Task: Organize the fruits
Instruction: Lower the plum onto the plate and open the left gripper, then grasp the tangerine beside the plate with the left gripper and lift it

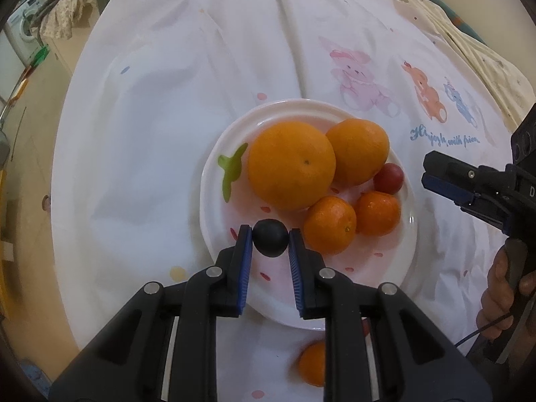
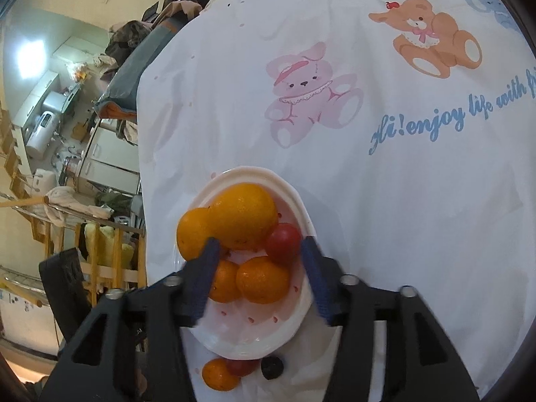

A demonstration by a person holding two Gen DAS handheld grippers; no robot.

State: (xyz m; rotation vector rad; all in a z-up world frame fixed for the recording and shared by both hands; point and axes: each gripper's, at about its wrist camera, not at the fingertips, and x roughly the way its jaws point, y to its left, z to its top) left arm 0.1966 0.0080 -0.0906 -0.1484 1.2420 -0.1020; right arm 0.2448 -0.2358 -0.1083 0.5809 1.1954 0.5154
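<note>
1. The left gripper (image 1: 270, 236) is closed on a small, round, dark blue-black fruit (image 1: 270, 237), which is pinched between its blue pads above the near part of a white round plate with pink spots (image 1: 214, 181).
2. The right gripper (image 2: 259, 251) is seen with its jaws apart and nothing gripped; the plate (image 2: 301, 207) lies below them.
3. On the plate two large oranges (image 1: 291, 165) (image 1: 357, 150), two small glossy mandarins (image 1: 330, 225) (image 1: 378, 213) and a small red round fruit (image 1: 388, 178) are gathered, touching one another.
4. A green plastic leaf-shaped piece (image 1: 231, 167) rests on the plate's left rim.
5. Off the plate, on the white cloth printed with cartoon bears (image 1: 167, 100), another small mandarin (image 2: 219, 375), a red fruit (image 2: 243, 366) and a dark round fruit (image 2: 272, 367) are found just beside its near edge.
</note>
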